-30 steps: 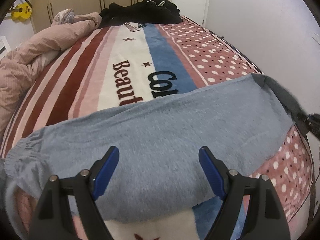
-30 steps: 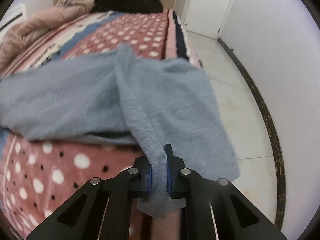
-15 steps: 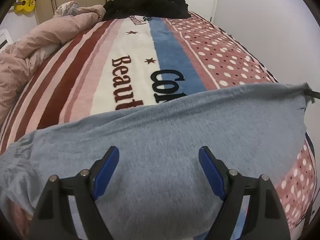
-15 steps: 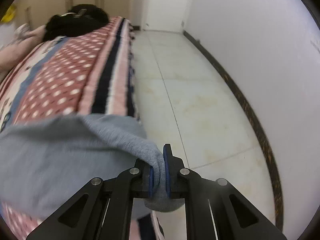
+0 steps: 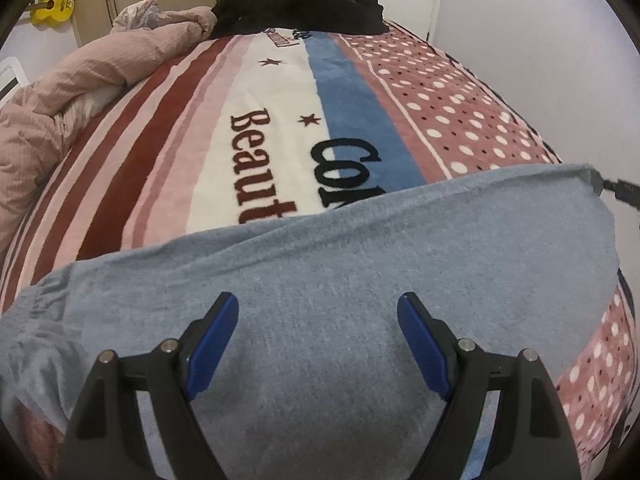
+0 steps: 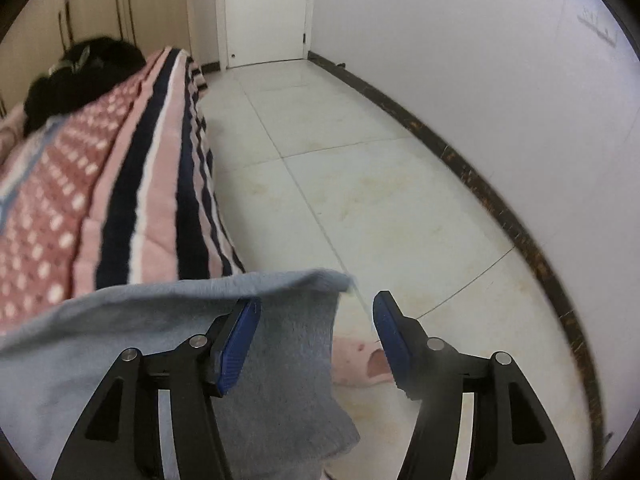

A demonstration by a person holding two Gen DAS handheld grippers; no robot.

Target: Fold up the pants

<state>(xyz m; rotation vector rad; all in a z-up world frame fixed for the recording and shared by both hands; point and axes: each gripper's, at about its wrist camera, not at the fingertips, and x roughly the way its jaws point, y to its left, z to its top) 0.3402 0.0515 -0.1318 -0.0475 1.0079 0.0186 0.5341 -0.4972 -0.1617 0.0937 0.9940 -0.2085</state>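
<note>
Grey-blue fleece pants lie stretched across the near end of the bed, folded lengthwise. My left gripper hovers open above their middle, blue pads apart, nothing between them. In the right wrist view the pants' end hangs over the bed's edge toward the floor. My right gripper is opening there; the cloth edge sits between the jaws near the left pad, and neither pad presses on it. The right gripper's tip shows at the pants' far right corner in the left wrist view.
A striped and dotted blanket covers the bed. A pink duvet is bunched at the left, black clothes lie at the far end. White tile floor, a pink slipper, a wall and a door are to the right.
My right gripper pulled the pants' end out sideways past the bed's edge, then opened off the cloth. The pants now lie stretched flatter. The left gripper stayed open, barely shifted.
</note>
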